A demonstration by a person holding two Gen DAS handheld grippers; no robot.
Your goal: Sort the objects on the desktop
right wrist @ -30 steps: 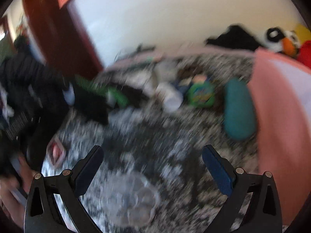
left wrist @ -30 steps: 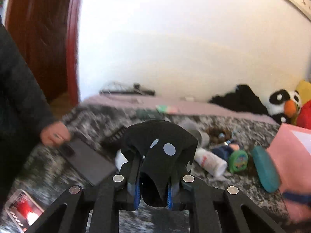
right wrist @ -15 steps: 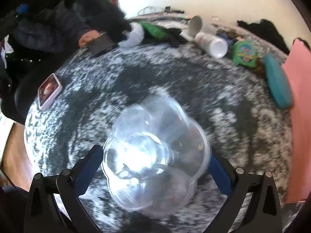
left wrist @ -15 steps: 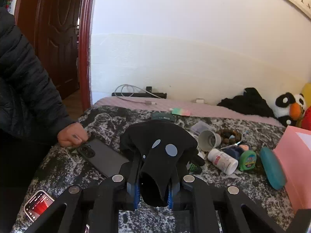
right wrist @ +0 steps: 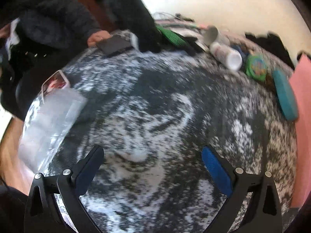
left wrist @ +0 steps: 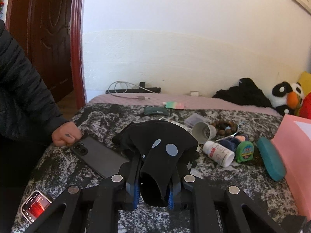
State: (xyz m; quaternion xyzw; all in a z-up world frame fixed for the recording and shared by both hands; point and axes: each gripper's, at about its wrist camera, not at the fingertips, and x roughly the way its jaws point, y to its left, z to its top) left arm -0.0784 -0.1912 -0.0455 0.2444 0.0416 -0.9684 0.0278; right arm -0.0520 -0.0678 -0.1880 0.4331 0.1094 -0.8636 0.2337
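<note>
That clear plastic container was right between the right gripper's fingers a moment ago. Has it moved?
Yes. The clear plastic container now lies off to the left near the red-screened phone, outside the open right gripper.

A white wall [left wrist: 184, 44] stands far ahead of the tool. A dark red wooden door [left wrist: 44, 38] is off to its left. A black-and-white speckled table [left wrist: 223, 176] lies below, with a pink bed [left wrist: 204, 101] beyond it.
</note>
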